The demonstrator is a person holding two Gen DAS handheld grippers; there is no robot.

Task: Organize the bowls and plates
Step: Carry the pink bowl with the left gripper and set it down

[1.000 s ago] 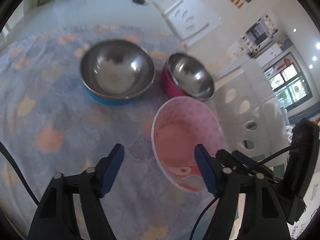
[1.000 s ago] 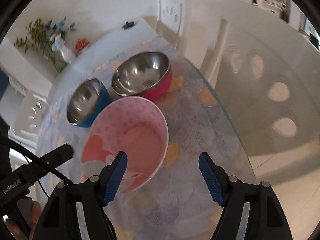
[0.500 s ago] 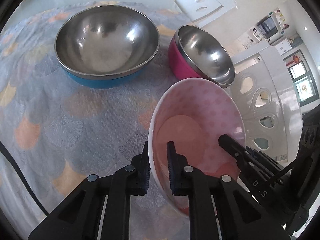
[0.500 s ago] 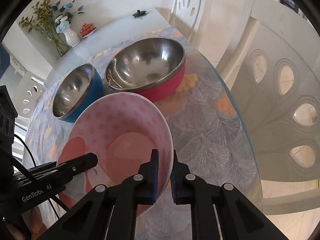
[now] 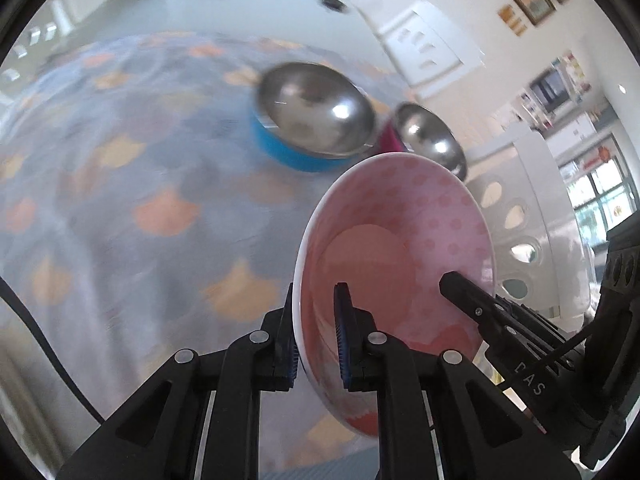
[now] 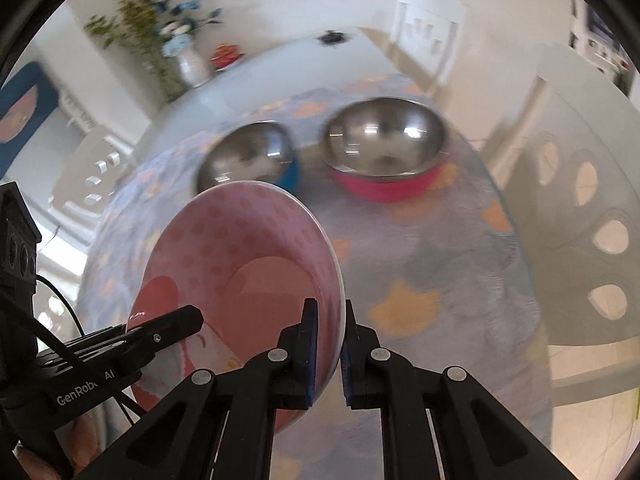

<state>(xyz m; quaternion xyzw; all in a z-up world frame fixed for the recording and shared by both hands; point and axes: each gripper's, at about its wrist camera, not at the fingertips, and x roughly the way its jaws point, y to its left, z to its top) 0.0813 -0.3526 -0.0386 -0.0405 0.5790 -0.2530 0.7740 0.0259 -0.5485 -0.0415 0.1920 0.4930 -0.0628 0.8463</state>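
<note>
A pink dotted bowl (image 5: 400,240) (image 6: 240,264) hangs tilted above the patterned tablecloth. My left gripper (image 5: 316,320) is shut on its left rim, and my right gripper (image 6: 328,332) is shut on the opposite rim. Each view also shows the other gripper's dark fingers reaching into the bowl from the side. Behind it on the cloth stand a steel bowl with a blue outside (image 5: 312,120) (image 6: 252,156) and a steel bowl with a red outside (image 5: 428,136) (image 6: 384,148), side by side and upright.
A patterned cloth (image 5: 140,208) covers the table. White chairs (image 6: 580,208) with oval cut-outs stand at the table's right edge and far end. A vase of flowers (image 6: 188,60) and a small red item sit at the far end.
Both grippers went from open beside the pink bowl to shut on its opposite rims. The bowl has since come up off the cloth, tilted, and the two steel bowls look farther away.
</note>
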